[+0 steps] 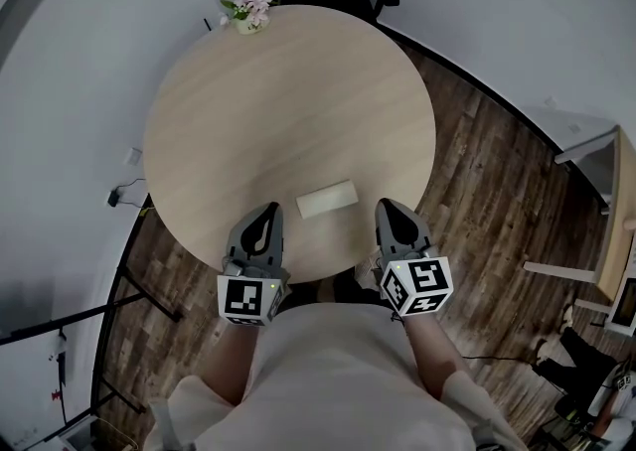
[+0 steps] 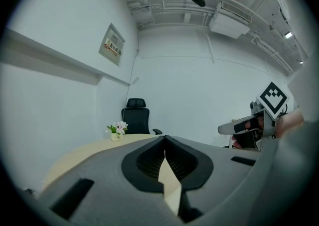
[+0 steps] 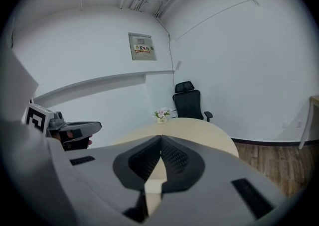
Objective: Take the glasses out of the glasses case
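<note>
The glasses case (image 1: 327, 200) is pale cream on a light beige, wood-grain desk (image 1: 288, 91). The left gripper (image 1: 272, 208) and right gripper (image 1: 383, 204) are grey with black ribbed insets, and their cubes are patterned in black-and-white squares. The floor (image 1: 477, 191) shows dark brown planks. The chair (image 3: 188, 101) is black. The flowers (image 1: 253, 4) are pink-white with green leaves.

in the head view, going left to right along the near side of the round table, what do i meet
left gripper → glasses case → right gripper
</note>
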The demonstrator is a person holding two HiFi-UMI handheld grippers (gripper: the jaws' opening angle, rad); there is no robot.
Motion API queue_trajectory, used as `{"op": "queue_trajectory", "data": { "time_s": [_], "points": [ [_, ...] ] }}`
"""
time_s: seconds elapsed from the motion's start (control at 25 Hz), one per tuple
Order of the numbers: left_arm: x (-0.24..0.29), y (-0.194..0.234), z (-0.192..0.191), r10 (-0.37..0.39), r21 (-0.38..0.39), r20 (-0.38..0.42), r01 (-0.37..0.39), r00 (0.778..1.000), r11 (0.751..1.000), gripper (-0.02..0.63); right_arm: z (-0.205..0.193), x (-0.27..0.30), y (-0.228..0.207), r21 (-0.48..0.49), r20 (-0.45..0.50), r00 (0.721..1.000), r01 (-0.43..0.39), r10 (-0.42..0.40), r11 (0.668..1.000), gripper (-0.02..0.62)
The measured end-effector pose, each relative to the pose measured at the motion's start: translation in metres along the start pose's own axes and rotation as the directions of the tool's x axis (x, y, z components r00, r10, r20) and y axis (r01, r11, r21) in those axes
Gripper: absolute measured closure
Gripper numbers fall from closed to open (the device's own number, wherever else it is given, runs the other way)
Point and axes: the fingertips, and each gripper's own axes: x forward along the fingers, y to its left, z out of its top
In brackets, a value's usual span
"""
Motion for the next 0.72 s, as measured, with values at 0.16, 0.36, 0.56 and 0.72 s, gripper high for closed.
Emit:
{"op": "queue_trajectory", "data": {
  "time_s": [0.16,0.36,0.56,0.72],
  "points": [
    [0.000,0.000,-0.005,0.010,0.034,-0.025,-0.009,1.000,0.999,0.597,-0.002,0.004,-0.002,-0.005,-0.015,1.000,-0.006,0.006,1.000,0.581],
    [0.007,-0.010,-0.015,-0.038,0.147,-0.126,0.056,0.991,0.988,0.597,-0.005,0.005,-0.005,-0.004,-0.028,1.000,-0.006,0.006,1.000,0.581],
    [0.016,-0.019,-0.035,-0.048,0.292,-0.259,0.126,0.965,0.948,0.597,-0.009,0.007,-0.011,-0.003,-0.050,0.999,0.011,-0.012,1.000,0.581],
    [0.021,-0.033,-0.046,-0.081,0.396,-0.319,0.210,0.944,0.894,0.597,-0.013,0.007,-0.014,0.003,-0.064,0.998,0.018,-0.018,1.000,0.581]
  ]
}}
